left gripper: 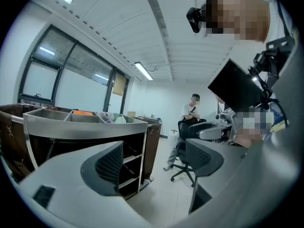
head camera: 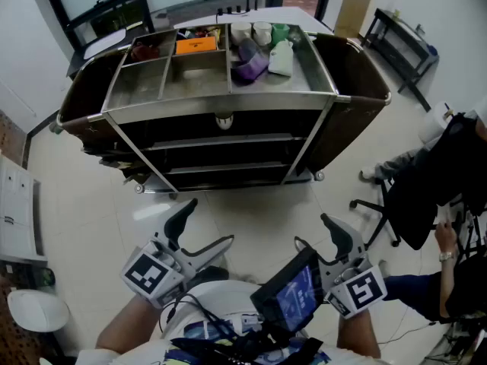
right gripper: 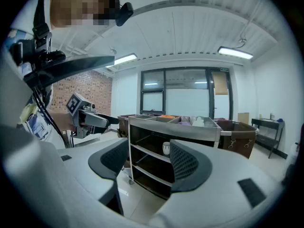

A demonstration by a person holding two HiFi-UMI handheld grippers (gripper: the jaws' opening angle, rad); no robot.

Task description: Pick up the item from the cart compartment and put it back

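A steel cart (head camera: pixel 221 97) stands ahead of me on the floor, its top divided into compartments. The back compartments hold an orange box (head camera: pixel 196 46), a purple item (head camera: pixel 249 64), a white bottle (head camera: pixel 281 58) and cups (head camera: pixel 262 31). Both grippers hang low near my body, well short of the cart. My left gripper (head camera: pixel 204 225) is open with nothing between its jaws; the left gripper view shows only floor and a chair past its pads (left gripper: pixel 108 166). My right gripper (head camera: pixel 313 233) is also open and empty, and its own view looks at the cart's shelves (right gripper: pixel 152 160).
A person sits on a black office chair (head camera: pixel 411 204) to the right of the cart. A dark side table (head camera: pixel 399 40) stands at the far right. A white cup (right gripper: pixel 166 148) sits on a cart shelf. A dark screen (head camera: pixel 293 295) hangs at my chest.
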